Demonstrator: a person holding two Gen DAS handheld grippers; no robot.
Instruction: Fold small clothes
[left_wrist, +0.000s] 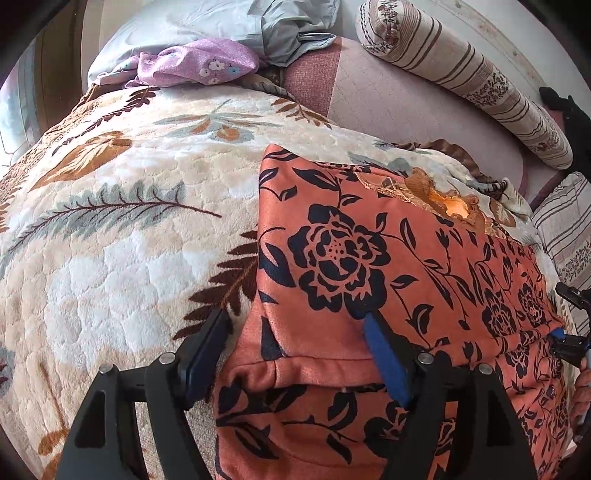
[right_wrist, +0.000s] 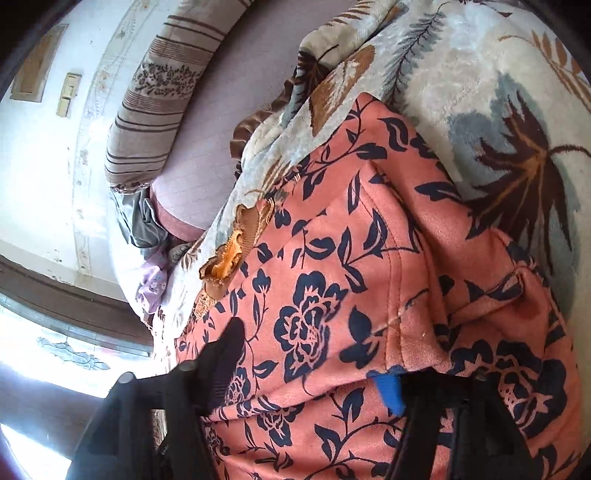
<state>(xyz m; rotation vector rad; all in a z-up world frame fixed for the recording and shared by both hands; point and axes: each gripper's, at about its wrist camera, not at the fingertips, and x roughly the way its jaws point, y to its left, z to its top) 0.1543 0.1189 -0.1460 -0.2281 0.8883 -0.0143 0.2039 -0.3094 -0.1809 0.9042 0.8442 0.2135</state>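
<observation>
An orange garment with a dark blue flower print (left_wrist: 369, 258) lies on a cream leaf-patterned blanket (left_wrist: 129, 221). Its lower part is folded up over itself, with a hem running across (left_wrist: 295, 369). My left gripper (left_wrist: 295, 328) is open, its fingers wide apart on either side of the garment's folded left corner. The same garment shows in the right wrist view (right_wrist: 332, 295), with its gold lace collar (right_wrist: 236, 251). My right gripper (right_wrist: 310, 354) is open over the garment's folded edge, the cloth bunched between its fingers. The right gripper also shows at the far right of the left wrist view (left_wrist: 569, 332).
A purple flowered cloth (left_wrist: 195, 64) and a grey-blue cloth (left_wrist: 280, 33) lie at the far end of the bed. A striped bolster pillow (left_wrist: 472, 77) lies along the wall. A window (right_wrist: 55, 350) is at the left of the right wrist view.
</observation>
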